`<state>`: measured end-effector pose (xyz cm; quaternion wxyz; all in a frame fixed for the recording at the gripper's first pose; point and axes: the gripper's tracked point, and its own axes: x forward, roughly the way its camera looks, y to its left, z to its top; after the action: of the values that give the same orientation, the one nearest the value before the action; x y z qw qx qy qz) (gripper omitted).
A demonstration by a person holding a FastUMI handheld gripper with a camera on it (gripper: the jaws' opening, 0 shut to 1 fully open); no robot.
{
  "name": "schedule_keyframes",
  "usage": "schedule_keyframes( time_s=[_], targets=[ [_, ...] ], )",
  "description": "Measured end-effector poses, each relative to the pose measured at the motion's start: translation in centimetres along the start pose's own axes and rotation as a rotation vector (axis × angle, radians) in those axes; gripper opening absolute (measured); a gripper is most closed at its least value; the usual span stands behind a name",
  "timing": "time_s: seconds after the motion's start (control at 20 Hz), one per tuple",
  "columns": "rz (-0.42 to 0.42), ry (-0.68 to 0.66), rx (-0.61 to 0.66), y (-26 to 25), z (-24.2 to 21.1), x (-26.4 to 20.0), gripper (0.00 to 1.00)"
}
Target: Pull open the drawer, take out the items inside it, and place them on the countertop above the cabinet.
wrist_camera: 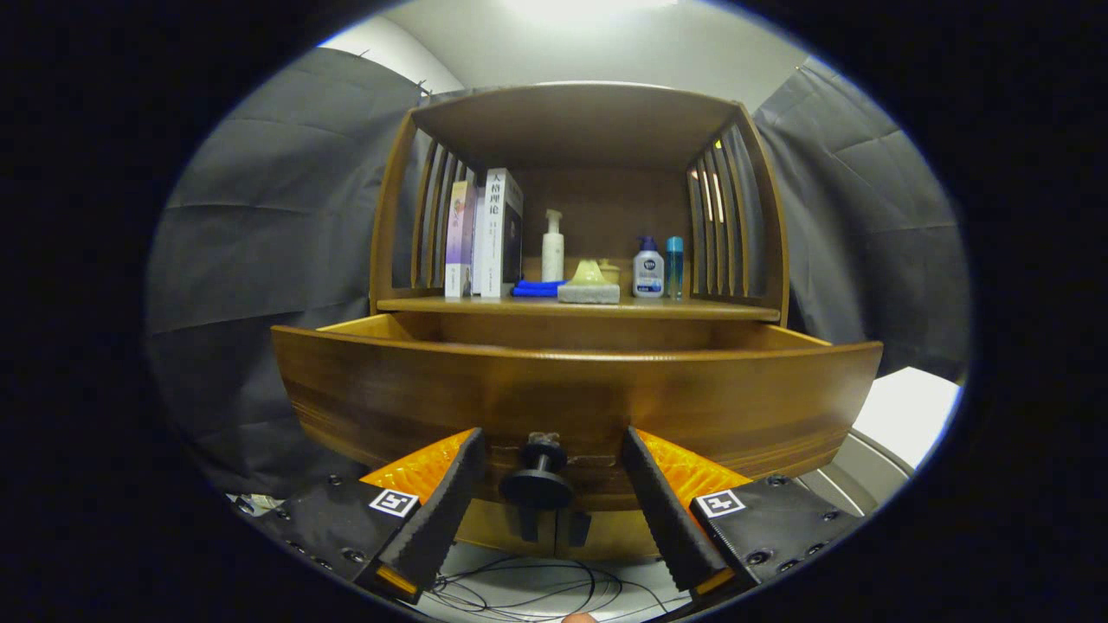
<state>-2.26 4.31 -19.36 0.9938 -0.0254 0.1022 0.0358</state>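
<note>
The wooden cabinet's drawer [727, 407] stands pulled out toward me, and its tall front hides whatever lies inside. A dark round knob [537, 486] sticks out from the middle of the drawer front. My gripper [551, 437] is open, with one finger on each side of the knob and neither touching it. Above the drawer, the countertop [701, 308] is the floor of an open wooden shelf box.
On the countertop stand upright books [485, 234], a blue cloth [537, 288], a grey sponge block [589, 292] with a yellowish piece on it, a white pump bottle [552, 247] and two small bottles [658, 268]. Cables [537, 588] lie on the floor below.
</note>
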Motion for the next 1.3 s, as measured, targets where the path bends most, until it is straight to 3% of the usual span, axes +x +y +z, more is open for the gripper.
schedule_keyframes(
  time_s=[0.75, 1.3],
  targets=[
    [-0.091, -0.013, -0.062, 0.0, -0.4, 1.1, 1.0],
    [-0.095, 0.018, -0.039, 0.0, 0.7, 5.5, 1.0]
  ],
)
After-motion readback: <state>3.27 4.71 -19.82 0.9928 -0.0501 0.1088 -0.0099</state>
